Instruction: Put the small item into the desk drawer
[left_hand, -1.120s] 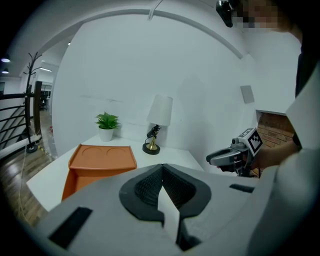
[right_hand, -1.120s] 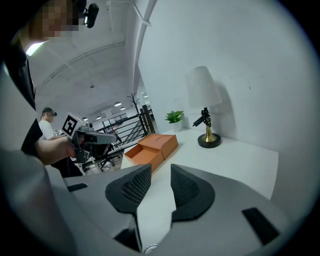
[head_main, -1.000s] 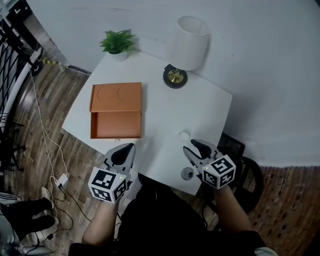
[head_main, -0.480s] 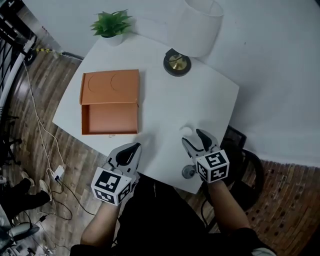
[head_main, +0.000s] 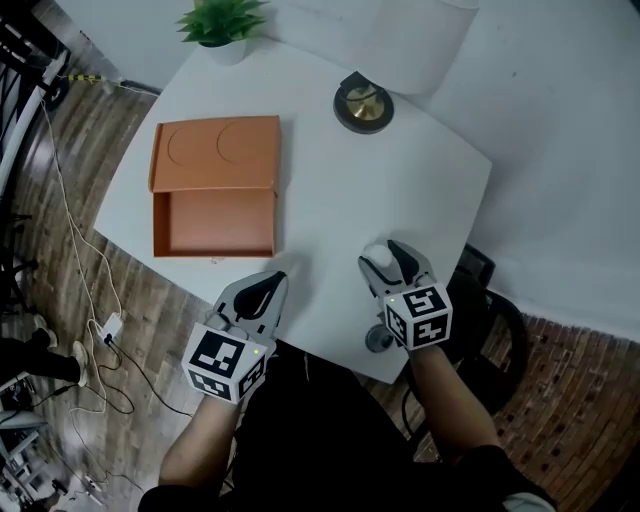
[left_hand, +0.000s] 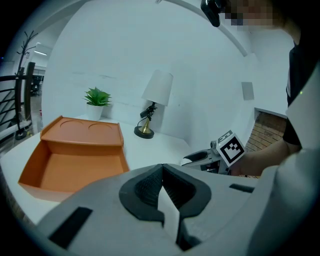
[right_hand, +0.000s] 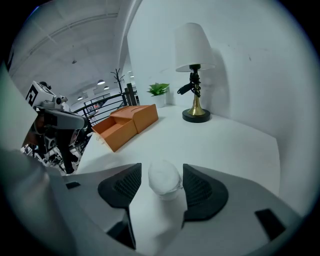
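The small white dome-shaped item (right_hand: 164, 176) sits on the white worktop (head_main: 330, 190) at the lower right of centre in the head view. It lies between the two pads of the right tool (head_main: 388, 264), which stands wide with a gap showing on each side, so nothing is gripped. The left tool (head_main: 265, 290) hovers at the worktop's near edge with its pads together and empty. The orange box's open drawer (head_main: 213, 222) waits at the left of the frame.

The item looks light, smooth and rounded, so it could squirt out of a pinch. Squeezing gently across its widest sides, low near the base, seems safest.
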